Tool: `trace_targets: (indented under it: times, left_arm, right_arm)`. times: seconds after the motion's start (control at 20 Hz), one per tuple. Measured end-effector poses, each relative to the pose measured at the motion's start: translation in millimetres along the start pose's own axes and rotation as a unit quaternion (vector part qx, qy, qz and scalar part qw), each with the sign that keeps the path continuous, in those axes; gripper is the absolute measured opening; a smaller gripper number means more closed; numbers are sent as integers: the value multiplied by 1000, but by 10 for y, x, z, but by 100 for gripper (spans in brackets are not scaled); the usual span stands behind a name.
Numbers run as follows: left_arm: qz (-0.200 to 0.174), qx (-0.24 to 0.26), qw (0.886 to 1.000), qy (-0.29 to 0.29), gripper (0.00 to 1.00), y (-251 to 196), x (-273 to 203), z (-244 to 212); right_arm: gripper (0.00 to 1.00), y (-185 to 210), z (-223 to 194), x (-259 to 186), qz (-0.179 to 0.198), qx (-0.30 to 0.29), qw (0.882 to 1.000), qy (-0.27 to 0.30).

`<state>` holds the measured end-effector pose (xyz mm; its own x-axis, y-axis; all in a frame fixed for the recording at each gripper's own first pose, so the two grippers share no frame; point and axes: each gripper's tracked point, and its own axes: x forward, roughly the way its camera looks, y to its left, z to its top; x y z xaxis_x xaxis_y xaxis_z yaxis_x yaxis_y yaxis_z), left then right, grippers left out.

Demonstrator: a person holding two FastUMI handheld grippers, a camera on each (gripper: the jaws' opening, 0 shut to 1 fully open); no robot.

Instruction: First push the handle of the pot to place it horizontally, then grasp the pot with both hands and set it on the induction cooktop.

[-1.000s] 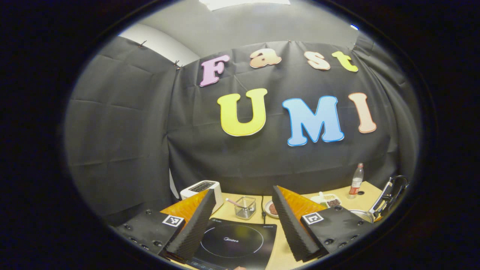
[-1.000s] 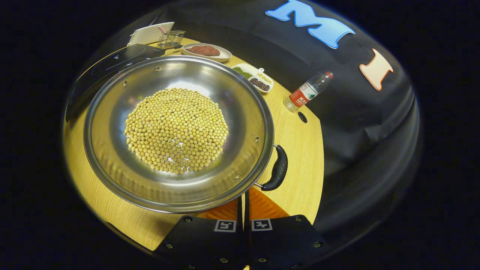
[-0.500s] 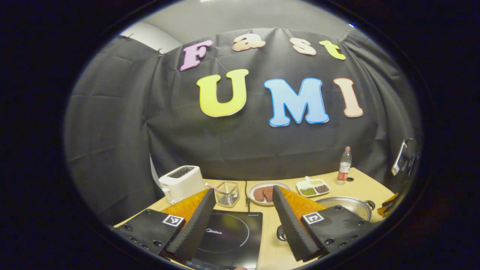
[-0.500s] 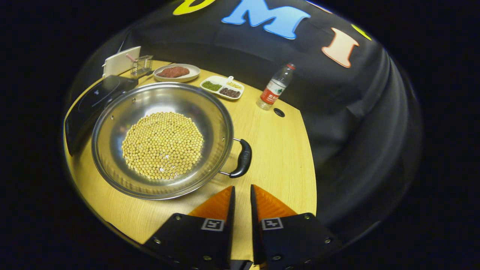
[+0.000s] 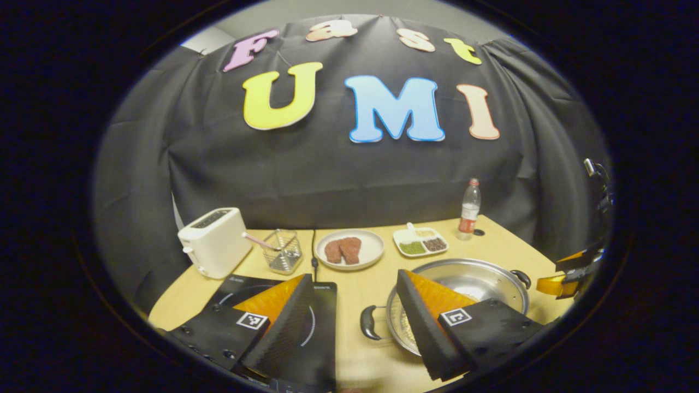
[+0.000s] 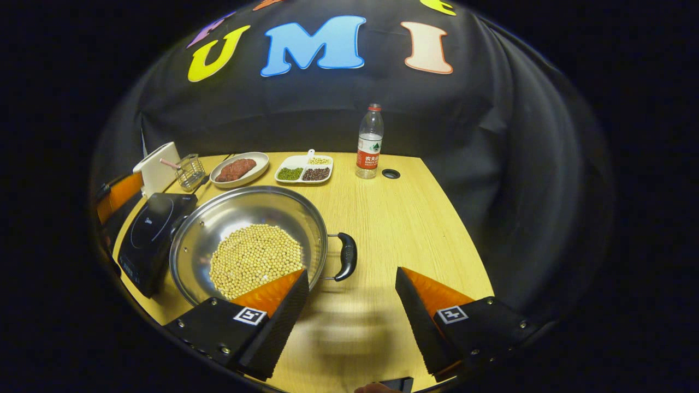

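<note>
On the light wooden table (image 6: 426, 218) sat the big round steel pot (image 6: 248, 218), with a heap of small yellow beans (image 6: 255, 259) in its bottom. It was just beside the flat black induction cooktop (image 6: 146, 232), not on it. One black handle (image 6: 347, 255) stuck out on the side toward my right tongs, and the other black handle (image 5: 368, 323) showed in the left gripper view, pointing at the cooktop (image 5: 322, 311).

My right tongs (image 6: 349, 305) were spread wide, with nothing between the fingers — one finger hung over the near rim of the pot, the other over bare table. My left tongs (image 5: 355, 316) were spread wide too and held nothing; one finger was over the cooktop and the other over the pot (image 5: 469, 278).

Farther back stood a white toaster (image 5: 213, 240), a small wire basket (image 5: 281, 251), a white plate with brown meat (image 5: 349, 249), a white tray of green, dark and yellow beans (image 5: 420, 242) and a clear plastic bottle with a red label (image 6: 369, 142) — all well apart from the pot.
</note>
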<state>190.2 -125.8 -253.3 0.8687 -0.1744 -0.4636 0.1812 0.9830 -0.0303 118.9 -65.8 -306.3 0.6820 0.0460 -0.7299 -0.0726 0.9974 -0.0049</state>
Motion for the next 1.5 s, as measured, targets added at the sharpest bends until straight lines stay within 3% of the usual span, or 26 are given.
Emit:
trace_targets:
  times: [0.2, 0.65, 1.0, 1.2, 1.25, 1.3, 1.35, 1.4, 1.45, 1.5]
  left_arm:
    - [-16, -18, 998, 55, 99, -142, 261, -357]
    - [-7, -22, 987, 158, 100, -201, 676, -1103]
    - [-6, -30, 982, 187, 100, -236, 824, -1316]
    - [8, -35, 980, 197, 98, -201, 884, -1435]
    - [10, -37, 980, 196, 92, -201, 899, -1430]
    - [11, -38, 980, 195, 91, -208, 910, -1433]
    - [10, -38, 980, 194, 84, -222, 923, -1440]
    - [10, -36, 981, 192, 87, -231, 936, -1430]
    - [11, -34, 981, 191, 80, -227, 945, -1440]
    - [12, -35, 981, 189, 83, -222, 944, -1429]
  right_arm:
    - [98, 91, 7, 151, 21, 32, 999, 8]
    - [100, 213, 23, 525, 38, 60, 997, 25]
    - [100, 225, 53, 757, 33, 59, 997, 22]
    - [81, 211, 3, 846, 30, 61, 997, 31]
    - [78, 178, 5, 839, 21, 52, 998, 28]
    - [70, 150, 5, 858, 18, 45, 999, 23]
    - [66, 151, 7, 837, 19, 41, 999, 21]
    - [63, 156, 4, 857, 20, 38, 999, 20]
    - [64, 151, 5, 855, 20, 34, 999, 19]
    - [61, 147, -3, 842, 20, 29, 999, 19]
